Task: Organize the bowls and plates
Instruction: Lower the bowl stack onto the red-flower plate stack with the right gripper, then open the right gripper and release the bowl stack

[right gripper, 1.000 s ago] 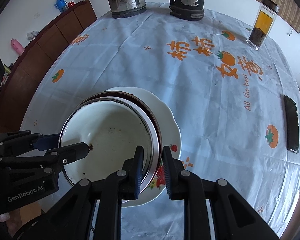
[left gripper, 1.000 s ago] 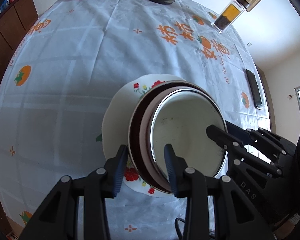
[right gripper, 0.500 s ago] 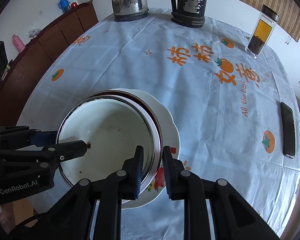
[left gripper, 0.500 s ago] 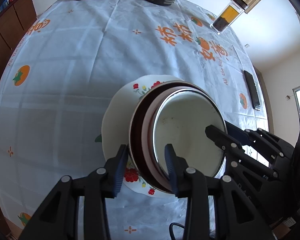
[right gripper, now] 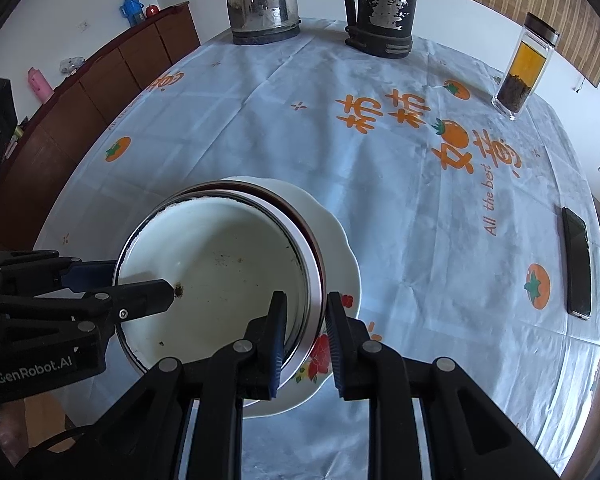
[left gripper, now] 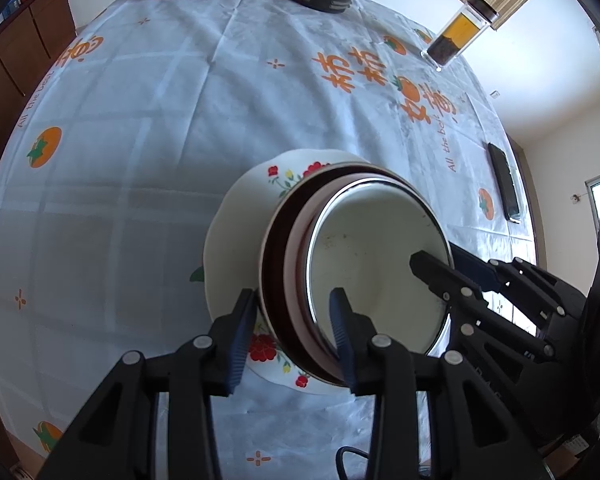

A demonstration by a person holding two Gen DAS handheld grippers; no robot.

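Left wrist view first: beyond both claws spreads a round table (left gripper: 148, 128) under a pale cloth printed with orange fruit. Directly ahead of our claws sits a flowered plate (left gripper: 228, 248), likely the base of a stack so the dishes take up one spot. On it rest nested bowls: a dark bowl (left gripper: 274, 280) outermost, a pink one inside it, and a white enamel bowl (left gripper: 372, 264) innermost.

We hold the left gripper (left gripper: 292, 334) straddling the near rims of the stack, one pad outside the dark bowl, the other inside the enamel bowl; we judge it clamped on all the nested walls together. The right gripper (right gripper: 306, 334) straddles the opposite side, closed on the enamel bowl's rim and the wall just outside it. Gripping from two sides probably keeps the stack level and stops it sliding on the plate.

Far past the claws stand a steel kettle (right gripper: 262, 4), a black jug (right gripper: 380, 8) and a glass tea jar (right gripper: 526, 64); a phone (right gripper: 577, 260) lies off right.
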